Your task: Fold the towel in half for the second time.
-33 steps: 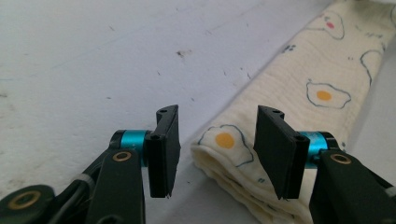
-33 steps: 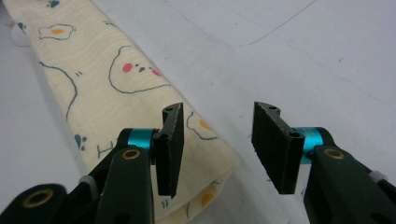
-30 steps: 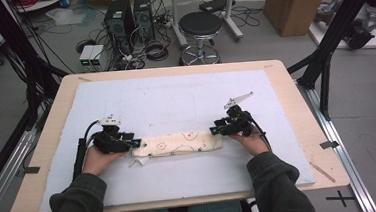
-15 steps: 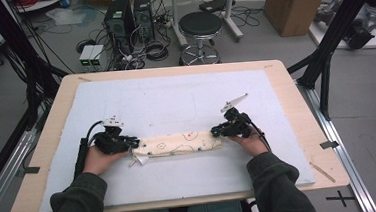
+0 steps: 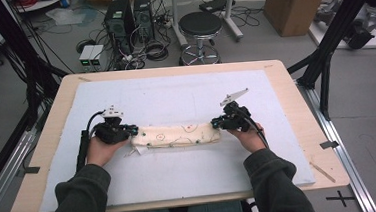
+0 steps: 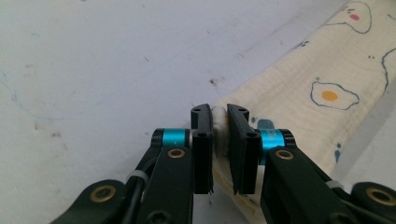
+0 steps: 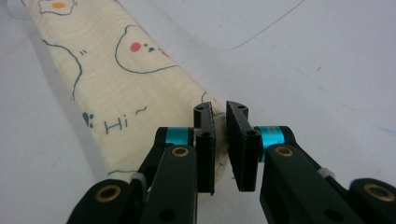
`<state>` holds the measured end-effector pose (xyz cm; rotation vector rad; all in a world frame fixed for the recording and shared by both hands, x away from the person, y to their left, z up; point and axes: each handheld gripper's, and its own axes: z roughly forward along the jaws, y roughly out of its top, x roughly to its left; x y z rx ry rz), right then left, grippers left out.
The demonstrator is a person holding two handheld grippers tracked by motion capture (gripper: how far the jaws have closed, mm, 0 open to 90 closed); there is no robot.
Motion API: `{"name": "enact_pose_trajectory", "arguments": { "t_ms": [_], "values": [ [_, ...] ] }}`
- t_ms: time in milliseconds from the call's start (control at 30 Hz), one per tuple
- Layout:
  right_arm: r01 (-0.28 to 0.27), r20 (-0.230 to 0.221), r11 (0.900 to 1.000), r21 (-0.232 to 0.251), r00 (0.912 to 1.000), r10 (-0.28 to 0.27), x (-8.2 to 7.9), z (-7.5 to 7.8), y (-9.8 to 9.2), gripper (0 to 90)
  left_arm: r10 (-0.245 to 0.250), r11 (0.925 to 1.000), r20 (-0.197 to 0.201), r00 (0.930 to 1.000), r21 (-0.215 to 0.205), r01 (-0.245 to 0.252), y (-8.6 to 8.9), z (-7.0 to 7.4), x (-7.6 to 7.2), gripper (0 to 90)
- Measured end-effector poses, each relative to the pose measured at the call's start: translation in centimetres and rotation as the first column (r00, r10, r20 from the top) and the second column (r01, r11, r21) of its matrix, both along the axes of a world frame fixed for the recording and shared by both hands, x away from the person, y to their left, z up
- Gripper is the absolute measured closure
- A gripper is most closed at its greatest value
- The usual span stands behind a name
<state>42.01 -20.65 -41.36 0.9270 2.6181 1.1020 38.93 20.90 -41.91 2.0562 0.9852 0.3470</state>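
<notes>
A cream cloth [image 5: 175, 135] printed with fried eggs and bears lies folded into a long strip across the white mat. My left gripper [image 5: 129, 132] is at its left end. In the left gripper view the jaws have just been closing and now pinch the cloth's [image 6: 327, 70] edge between the pads, so the left gripper [image 6: 219, 112] is shut on it. My right gripper [image 5: 217, 123] is at the strip's right end. Its jaws have also just been closing, and the right gripper [image 7: 220, 109] grips the end of the cloth [image 7: 107, 79].
The white mat [image 5: 175, 97] covers most of the wooden table [image 5: 295, 93]. A thin wooden stick [image 5: 322, 172] lies near the table's front right corner. Behind the table stand a stool [image 5: 199, 25], computer towers [image 5: 129, 15] and a cardboard box [image 5: 296, 3].
Both pairs of jaws have drawn in on the ends of the cloth. The hands and the strip stay about where they were.
</notes>
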Motion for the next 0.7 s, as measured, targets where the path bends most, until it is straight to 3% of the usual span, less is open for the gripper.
{"name": "enact_pose_trajectory", "arguments": {
  "t_ms": [100, 200, 267, 567, 633, 700],
  "values": [
    [0.018, 0.001, 1.0, -0.004, 0.9998, -0.018, 0.6, 0.2, 0.1, 82.0, 0.019, 0.9998, 0.017, 0.9997, 0.007, -0.019, -0.2, 0.1, 0.7, 80.4],
    [0.03, -0.006, 1.0, 0.006, 0.9995, -0.03, 1.3, 0.1, 0.1, 82.0, 0.03, 0.9994, 0.0, 0.9995, 0.019, -0.03, -0.2, -0.1, 1.4, 80.3],
    [0.042, 0.0, 0.999, 0.008, 0.9991, -0.042, 1.8, 0.1, 0.2, 82.0, 0.034, 0.9989, 0.009, 0.9994, 0.031, -0.035, -0.4, -0.1, 1.8, 80.2],
    [0.078, -0.004, 0.997, -0.018, 0.9969, -0.078, 3.3, -0.1, 0.5, 82.0, 0.064, 0.9976, 0.016, 0.9978, 0.023, -0.065, -0.5, -0.3, 3.1, 80.1],
    [0.084, 0.015, 0.996, -0.012, 0.9964, -0.084, 3.5, 0.0, 0.5, 82.0, 0.068, 0.9972, 0.011, 0.9976, 0.03, -0.068, -0.5, -0.6, 3.2, 79.8],
    [0.093, -0.006, 0.996, -0.011, 0.9956, -0.094, 3.7, -0.3, 0.5, 81.6, 0.069, 0.9974, 0.013, 0.9975, 0.02, -0.069, -0.5, -0.7, 3.3, 78.2]
  ]
}}
